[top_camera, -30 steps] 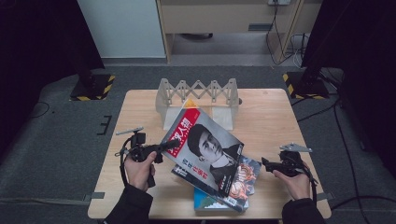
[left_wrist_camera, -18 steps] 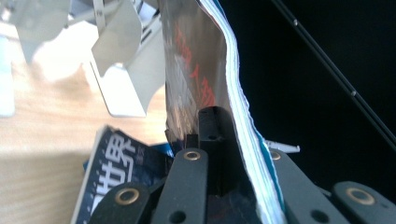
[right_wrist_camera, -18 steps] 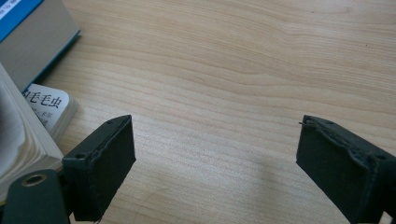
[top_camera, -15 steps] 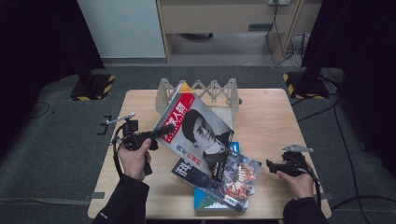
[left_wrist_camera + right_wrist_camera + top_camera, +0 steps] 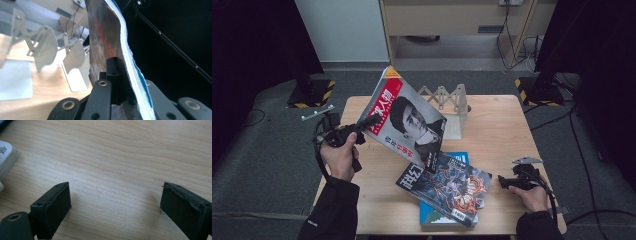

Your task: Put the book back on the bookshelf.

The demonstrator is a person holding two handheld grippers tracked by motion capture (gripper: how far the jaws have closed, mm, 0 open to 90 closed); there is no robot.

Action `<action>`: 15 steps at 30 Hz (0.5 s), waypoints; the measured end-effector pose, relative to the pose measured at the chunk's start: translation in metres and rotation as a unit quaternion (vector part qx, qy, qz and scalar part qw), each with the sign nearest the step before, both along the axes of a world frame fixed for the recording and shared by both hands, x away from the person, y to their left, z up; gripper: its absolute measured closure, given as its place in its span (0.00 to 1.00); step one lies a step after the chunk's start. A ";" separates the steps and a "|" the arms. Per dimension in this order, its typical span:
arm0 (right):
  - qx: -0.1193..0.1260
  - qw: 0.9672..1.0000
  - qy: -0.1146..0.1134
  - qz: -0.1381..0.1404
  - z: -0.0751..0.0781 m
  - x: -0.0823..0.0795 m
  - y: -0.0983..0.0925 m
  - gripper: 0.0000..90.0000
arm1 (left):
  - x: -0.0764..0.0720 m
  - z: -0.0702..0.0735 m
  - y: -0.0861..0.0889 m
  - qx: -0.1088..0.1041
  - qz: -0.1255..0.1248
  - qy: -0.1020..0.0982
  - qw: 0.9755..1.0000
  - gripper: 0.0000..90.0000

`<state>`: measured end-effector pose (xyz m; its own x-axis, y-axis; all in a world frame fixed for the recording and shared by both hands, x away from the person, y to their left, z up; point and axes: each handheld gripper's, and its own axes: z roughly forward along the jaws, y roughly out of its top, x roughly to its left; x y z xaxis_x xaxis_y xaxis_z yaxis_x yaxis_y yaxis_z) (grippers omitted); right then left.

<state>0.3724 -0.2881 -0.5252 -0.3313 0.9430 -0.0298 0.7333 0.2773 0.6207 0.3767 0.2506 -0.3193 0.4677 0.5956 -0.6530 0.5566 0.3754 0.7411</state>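
1. Two hands work at the wooden table (image 5: 492, 115). The left hand (image 5: 341, 157) is raised above the table's left edge, forearm coming up from the bottom of the high view, and its left gripper (image 5: 371, 121) points toward the middle of the table.
2. The right hand (image 5: 532, 195) rests low near the table's right front corner, and the right gripper (image 5: 115, 202) hovers over bare wood, well apart from the stack of magazines.
3. The magazine (image 5: 404, 120) has a glossy cover with a portrait, a red band along one side and a yellow corner at the top. It stands tilted, lifted off the table, with its lower corner over the dark-covered magazine (image 5: 447, 182) lying on a blue book (image 5: 437, 217).
4. The left gripper's jaws are clenched on the lifted magazine's left edge; in the left gripper view its page edges (image 5: 130, 62) rise between them.
5. The right gripper's jaws have just been opening and stand released, with nothing between them.
6. Behind the lifted magazine stands an accordion-style rack (image 5: 447, 97).
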 end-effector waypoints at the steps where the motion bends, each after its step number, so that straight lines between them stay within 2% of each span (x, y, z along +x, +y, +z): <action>1: 0.001 1.000 0.002 -0.001 -0.001 0.000 0.000 0.09 | 0.000 0.002 0.003 0.001 0.003 -0.003 1.000 0.96; 5: 0.006 1.000 0.001 -0.003 -0.002 0.001 -0.002 0.08 | -0.001 0.007 0.010 0.002 0.013 -0.009 1.000 0.96; 8: 0.021 1.000 -0.005 -0.009 -0.005 0.000 -0.003 0.06 | -0.002 0.010 0.020 0.003 0.025 -0.013 1.000 0.96; 10: 0.024 1.000 -0.016 -0.010 -0.008 -0.002 -0.003 0.05 | -0.003 0.012 0.027 0.002 0.032 -0.015 0.999 0.96; 13: 0.026 0.999 -0.021 -0.007 -0.009 -0.002 -0.003 0.04 | -0.003 0.013 0.032 0.003 0.038 -0.016 0.999 0.96; 15: 0.031 0.999 -0.034 -0.009 -0.011 -0.004 -0.003 0.03 | -0.004 0.016 0.039 0.012 0.048 -0.018 0.999 0.96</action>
